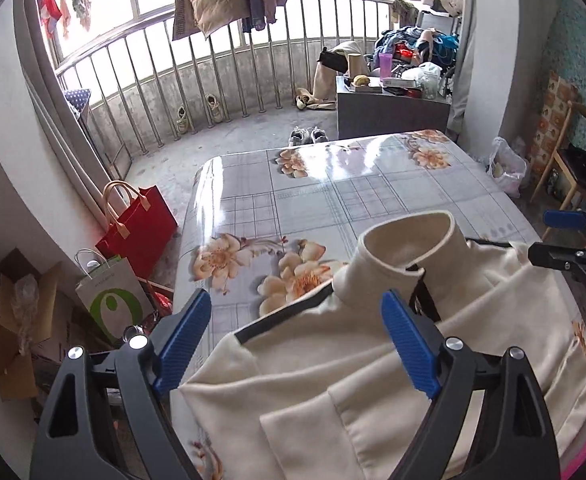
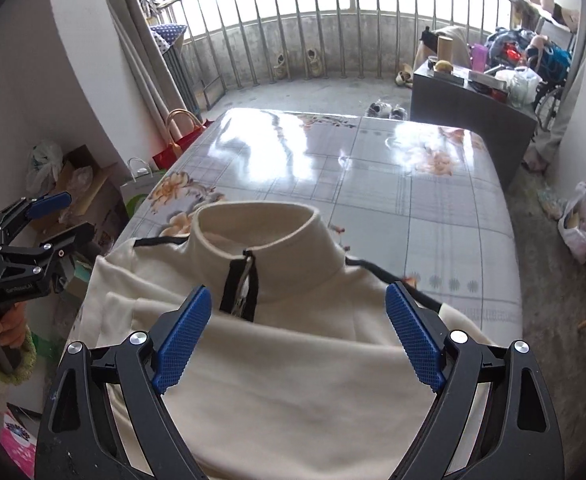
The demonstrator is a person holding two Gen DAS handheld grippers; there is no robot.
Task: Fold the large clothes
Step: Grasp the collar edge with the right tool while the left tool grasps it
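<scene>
While nothing is pinned at the moment, the glossy floral-and-grid plastic cloth covering the table (image 2: pixel 373 184) is the biggest worry: it looks slick, so a sideways tug could slide the whole garment instead of creasing it. On its near part lies the cream fleece pullover with black trim and a short zip (image 2: pixel 293 360), front up, sleeves apparently already turned in across the body. Its left edge seems to sit at the table's left rim; whether it overhangs I cannot tell, but a drag that way could tip it toward the bags on the floor. The soft stand-up collar (image 1: pixel 409 240) stands open and puffy, and would likely bulge if the next fold is laid over it unflattened. The black zip placket (image 2: pixel 240 284) could be pinched by a pad and skew the layers. The left gripper (image 1: pixel 297 344) hangs over the left shoulder, jaws wide apart and empty; the right gripper (image 2: pixel 299 330) hangs over the chest, jaws equally spread, gripping nothing. A grab catching only the top layer would undo the sleeve folds.
</scene>
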